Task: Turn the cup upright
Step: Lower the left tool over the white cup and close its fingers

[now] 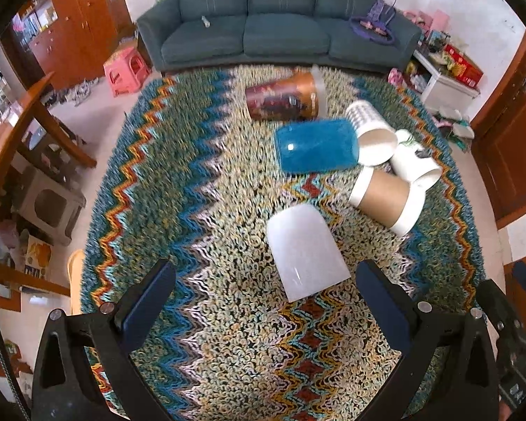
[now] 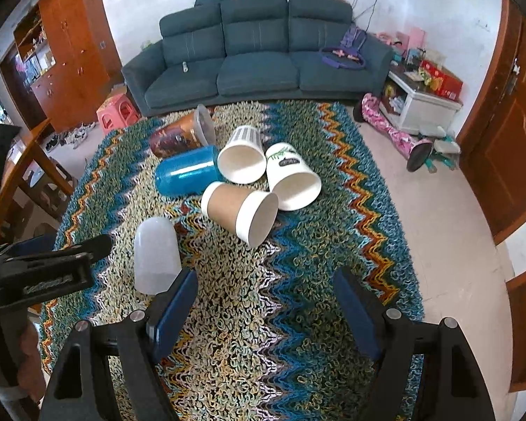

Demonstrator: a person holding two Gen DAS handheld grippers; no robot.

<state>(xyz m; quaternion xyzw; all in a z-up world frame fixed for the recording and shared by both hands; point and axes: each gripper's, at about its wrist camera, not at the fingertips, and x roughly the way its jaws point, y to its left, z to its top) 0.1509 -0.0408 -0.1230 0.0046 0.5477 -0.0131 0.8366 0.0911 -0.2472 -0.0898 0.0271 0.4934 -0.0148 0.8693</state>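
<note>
Several cups lie on their sides on a zigzag rug [image 1: 200,315] [image 2: 298,298]. A frosted white cup [image 1: 303,251] [image 2: 156,256] lies nearest, rim towards the cameras. Behind it are a blue cup [image 1: 315,146] [image 2: 186,174], a brown paper cup [image 1: 385,200] [image 2: 240,212], a white cup with a leaf print [image 1: 415,161] [image 2: 291,175], a white cup with grey stripes [image 1: 370,129] [image 2: 243,154] and a brown printed cup [image 1: 284,97] [image 2: 180,137]. My left gripper [image 1: 266,301] is open, just short of the frosted cup. My right gripper [image 2: 266,301] is open over bare rug; the left gripper's body [image 2: 45,270] shows at its left.
A dark green sofa [image 1: 277,21] [image 2: 249,52] stands beyond the rug. A pink stool [image 1: 126,70] [image 2: 117,112], wooden cabinets [image 1: 77,24] and a wooden table [image 1: 28,133] are at the left. A white low cabinet [image 2: 424,105] and wooden doors [image 2: 508,133] are at the right.
</note>
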